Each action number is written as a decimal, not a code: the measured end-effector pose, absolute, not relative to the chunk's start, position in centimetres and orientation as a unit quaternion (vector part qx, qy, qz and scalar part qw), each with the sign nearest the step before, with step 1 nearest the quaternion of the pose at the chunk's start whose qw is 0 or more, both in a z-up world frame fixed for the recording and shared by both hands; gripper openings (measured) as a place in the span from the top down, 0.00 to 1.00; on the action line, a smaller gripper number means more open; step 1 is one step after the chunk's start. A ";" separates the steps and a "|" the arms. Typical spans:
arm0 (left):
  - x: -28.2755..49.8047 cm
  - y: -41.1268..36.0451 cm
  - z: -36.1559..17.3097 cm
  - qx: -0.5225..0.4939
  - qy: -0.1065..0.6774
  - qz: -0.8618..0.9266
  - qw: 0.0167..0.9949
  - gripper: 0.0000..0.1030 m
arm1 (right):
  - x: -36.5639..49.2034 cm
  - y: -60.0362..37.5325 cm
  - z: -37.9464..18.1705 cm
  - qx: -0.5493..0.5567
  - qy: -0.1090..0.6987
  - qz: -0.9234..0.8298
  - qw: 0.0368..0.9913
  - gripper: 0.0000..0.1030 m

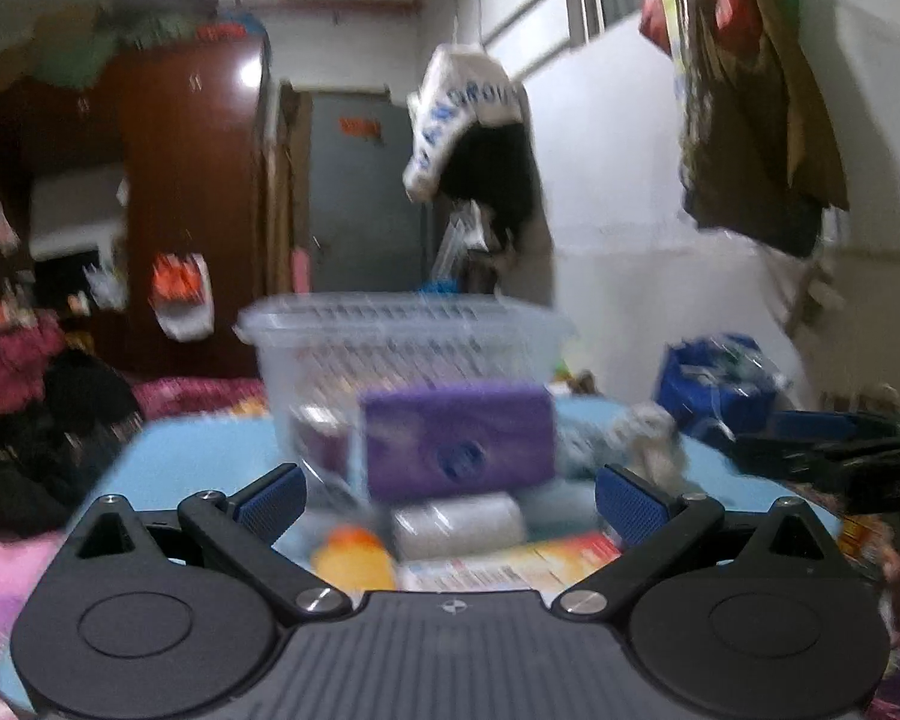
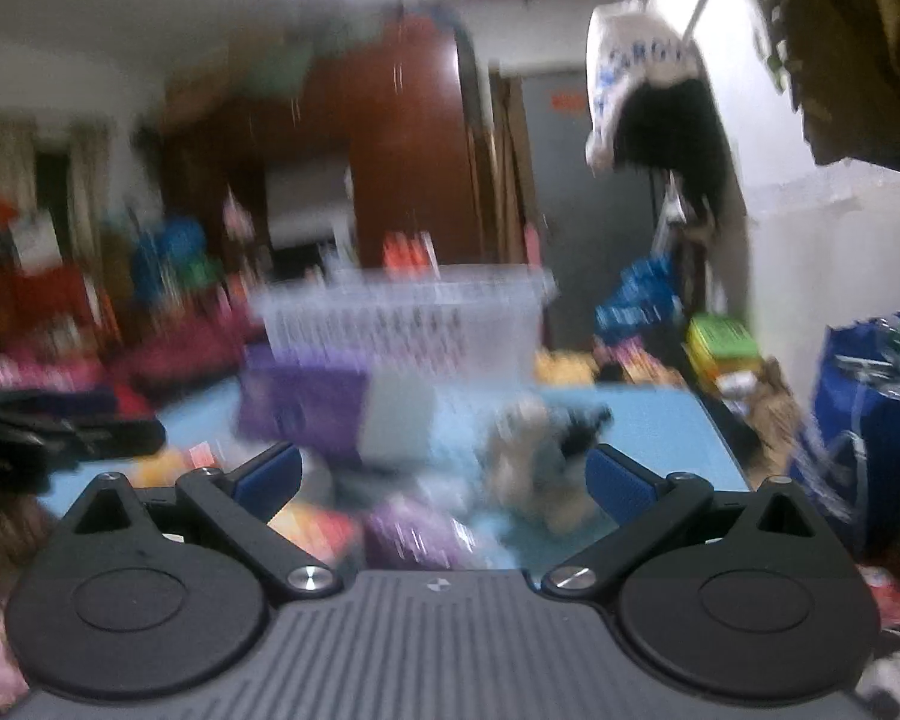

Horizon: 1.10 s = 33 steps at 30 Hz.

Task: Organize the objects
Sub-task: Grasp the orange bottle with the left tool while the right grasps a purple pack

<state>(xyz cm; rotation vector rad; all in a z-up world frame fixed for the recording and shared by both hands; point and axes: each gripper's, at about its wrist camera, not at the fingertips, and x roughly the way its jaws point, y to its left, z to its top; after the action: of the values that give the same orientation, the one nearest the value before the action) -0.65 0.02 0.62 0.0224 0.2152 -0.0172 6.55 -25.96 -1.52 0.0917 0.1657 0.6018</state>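
A clear plastic basket (image 1: 402, 339) stands on the light blue table (image 1: 198, 450), with a purple box (image 1: 459, 438) in front of it. Below the box lie a silver-wrapped roll (image 1: 459, 522), an orange item (image 1: 354, 558) and a printed packet (image 1: 510, 567). A grey fluffy toy (image 1: 636, 435) sits to the right. My left gripper (image 1: 450, 501) is open, holding nothing, just short of these items. In the blurred right wrist view the basket (image 2: 402, 312), purple box (image 2: 306, 399) and toy (image 2: 540, 450) show; my right gripper (image 2: 444, 477) is open and holds nothing.
A blue bag (image 1: 720, 384) stands at the table's right side, seen also as a blue bag (image 2: 870, 408). The other gripper (image 1: 840, 456) reaches in from the right. A dark wardrobe (image 1: 180, 180), hanging bags (image 1: 468, 114) and piled clothes (image 1: 42, 408) surround the table.
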 end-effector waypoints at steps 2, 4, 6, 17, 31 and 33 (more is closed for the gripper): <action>0.1 0.8 1.0 0.016 0.106 -0.001 0.994 0.00 | 6.8 -25.9 -1.5 0.038 0.076 0.286 0.955 0.00; 0.8 1.6 0.8 0.014 0.126 -0.004 0.992 0.00 | 7.5 -25.6 -1.7 0.016 0.094 0.270 0.958 0.00; 1.2 2.0 0.4 0.016 0.131 0.008 0.991 0.00 | 8.4 -25.5 -1.9 0.007 0.135 0.281 0.950 0.00; -0.3 3.0 -2.2 0.017 0.141 -0.006 0.990 0.00 | 9.0 -24.7 -4.4 0.015 0.155 0.321 0.934 0.08; -0.4 3.6 -3.8 0.000 0.139 0.001 0.990 0.10 | 8.9 -24.4 -5.3 0.003 0.165 0.323 0.932 0.18; -0.5 3.7 -3.9 -0.004 0.139 0.000 0.990 0.13 | 9.0 -24.5 -5.5 0.003 0.168 0.325 0.931 0.21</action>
<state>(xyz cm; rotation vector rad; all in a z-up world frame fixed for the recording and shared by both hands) -0.53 3.69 -3.91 -0.0074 0.2783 0.0008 9.01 -24.54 -5.49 0.0071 0.3442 0.6654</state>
